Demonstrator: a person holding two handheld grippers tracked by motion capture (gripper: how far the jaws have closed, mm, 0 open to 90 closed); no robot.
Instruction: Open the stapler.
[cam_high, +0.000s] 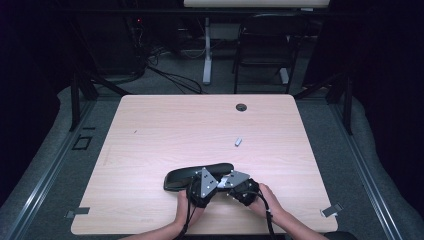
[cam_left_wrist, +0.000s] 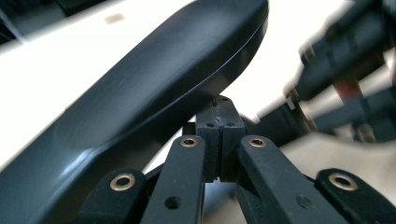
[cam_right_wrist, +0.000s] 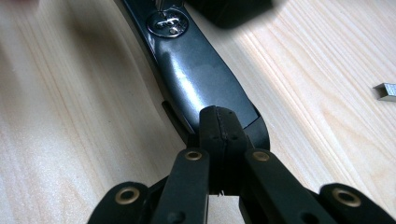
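So the long glossy black plastic stapler (cam_high: 197, 176) sat low-centre in the high view on the pale wood table (cam_high: 150, 135). The left hand-held gripper (cam_left_wrist: 219, 122) had its jaws pressed together right under it. The right hand-held gripper (cam_right_wrist: 219, 125) looked pinched onto its near end. A small silver staple strip (cam_high: 238, 141) lay well apart, up and right.

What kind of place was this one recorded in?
Probably a lab or recording studio: a bare desk ringed by dark curtains, cables on the floor, and a folding chair behind it.
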